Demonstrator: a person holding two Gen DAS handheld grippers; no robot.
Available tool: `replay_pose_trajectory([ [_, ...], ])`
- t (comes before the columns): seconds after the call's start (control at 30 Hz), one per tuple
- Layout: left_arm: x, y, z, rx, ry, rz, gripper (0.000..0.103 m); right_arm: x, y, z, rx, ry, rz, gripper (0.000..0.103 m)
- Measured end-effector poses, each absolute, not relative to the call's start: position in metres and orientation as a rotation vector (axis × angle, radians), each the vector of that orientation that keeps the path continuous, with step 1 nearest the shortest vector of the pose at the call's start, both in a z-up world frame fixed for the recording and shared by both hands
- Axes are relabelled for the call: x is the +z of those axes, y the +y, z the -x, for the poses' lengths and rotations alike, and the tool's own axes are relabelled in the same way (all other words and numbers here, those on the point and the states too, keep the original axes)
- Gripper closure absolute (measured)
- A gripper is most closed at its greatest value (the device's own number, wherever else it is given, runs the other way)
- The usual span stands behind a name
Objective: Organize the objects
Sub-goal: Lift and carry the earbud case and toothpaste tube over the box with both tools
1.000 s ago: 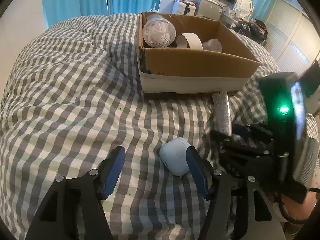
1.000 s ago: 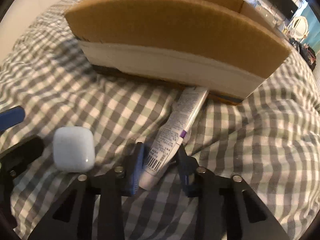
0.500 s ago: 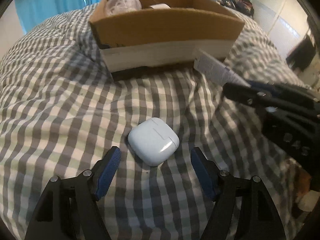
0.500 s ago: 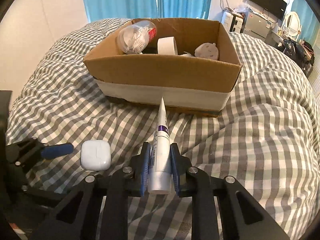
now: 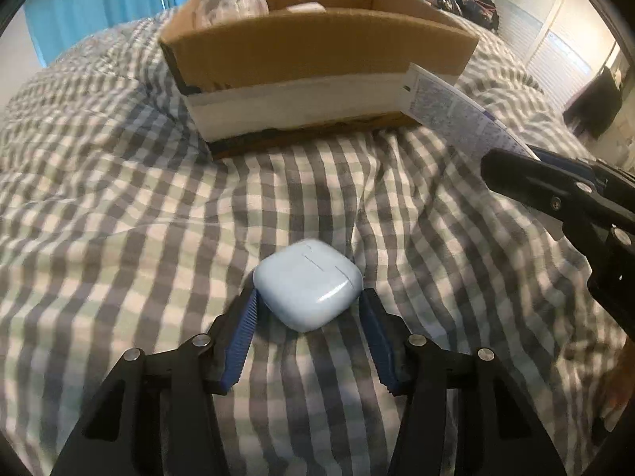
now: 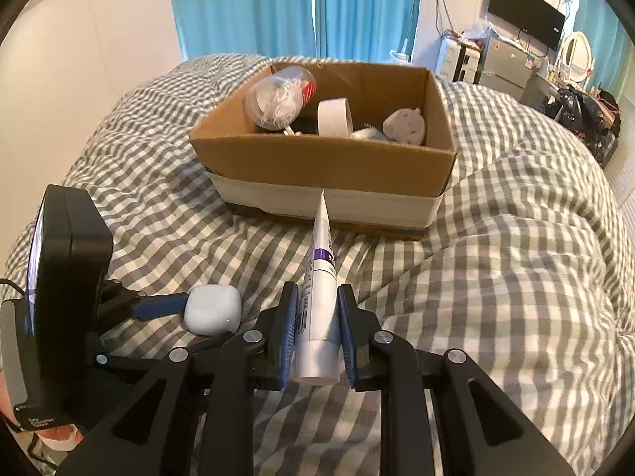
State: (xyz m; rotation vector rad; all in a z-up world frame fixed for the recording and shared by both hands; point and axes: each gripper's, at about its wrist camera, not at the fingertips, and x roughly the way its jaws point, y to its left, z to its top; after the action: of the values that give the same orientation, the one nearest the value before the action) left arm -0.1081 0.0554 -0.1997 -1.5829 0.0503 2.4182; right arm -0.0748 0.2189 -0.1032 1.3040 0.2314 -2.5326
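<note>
Tube (image 6: 319, 309) airborne — left claw (image 5: 308, 311) (closing) nearer case (image 5: 308, 283)

bed cover (image 6: 516, 238): grey-and-white check, rumpled, over the whole bed
curtains (image 6: 301, 8): blue, past the bed's far edge
wall (image 6: 79, 71): plain, off the bed's left edge
television (image 6: 526, 10): dark, wall-mounted, far right
mirror (image 6: 575, 57): oval, white-framed, beyond the bed's right corner
</note>
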Motion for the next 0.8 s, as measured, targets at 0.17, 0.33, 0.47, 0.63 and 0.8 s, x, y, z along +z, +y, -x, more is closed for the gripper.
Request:
replay_pose_trajectory([
  [0.17,-0.180,0.054,0.098,2.445,0.015,1.533,0.079,-0.087,0.220,0.060,-2.555,0.251,-1.260,0.084],
  [0.33,-0.184,0.056,0.090,2.418,0.013,1.549,0.079,-0.073,0.221,0.048,-2.568,0.247,-1.222,0.084],
  [0.47,-0.190,0.058,0.093,2.430,0.016,1.574,0.074,-0.066,0.225,0.040,-2.579,0.243,-1.209,0.083],
  [0.63,-0.193,0.054,0.098,2.413,-0.029,1.563,0.047,-0.069,0.230,0.040,-2.585,0.223,-1.220,0.083],
  [0.8,-0.199,0.070,0.107,2.378,0.022,1.557,0.040,-0.078,0.234,0.046,-2.581,0.204,-1.240,0.083],
])
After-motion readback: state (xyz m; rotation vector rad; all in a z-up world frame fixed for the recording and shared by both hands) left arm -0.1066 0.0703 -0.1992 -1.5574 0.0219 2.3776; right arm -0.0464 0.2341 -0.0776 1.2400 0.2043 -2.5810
